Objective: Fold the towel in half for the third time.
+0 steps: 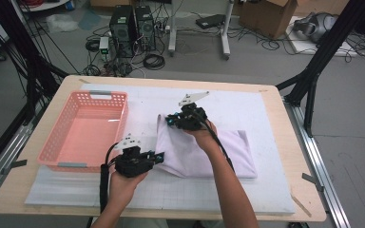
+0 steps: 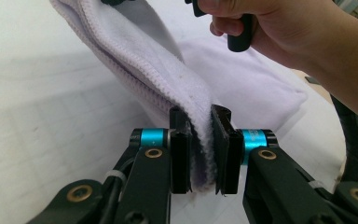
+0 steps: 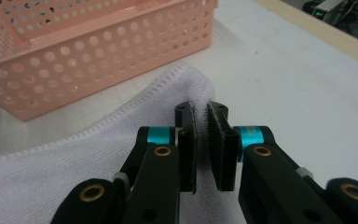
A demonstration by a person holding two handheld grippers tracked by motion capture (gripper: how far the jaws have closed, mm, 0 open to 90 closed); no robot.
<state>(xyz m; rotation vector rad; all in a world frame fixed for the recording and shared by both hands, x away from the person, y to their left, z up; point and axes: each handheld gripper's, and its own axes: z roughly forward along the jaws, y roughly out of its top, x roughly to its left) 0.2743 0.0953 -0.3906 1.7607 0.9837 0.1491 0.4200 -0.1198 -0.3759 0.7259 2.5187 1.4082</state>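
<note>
A pale purple towel [image 1: 214, 149] lies folded on the white mat [image 1: 266, 111] of the table, just right of the pink basket [image 1: 83, 128]; its left edge is lifted off the mat. The left gripper [image 2: 200, 140] pinches the thick hem of the towel between its black jaws; the right gripper [image 3: 200, 128] is clamped on another corner of the same edge, close to the basket wall; the rest of the towel rests flat.
</note>
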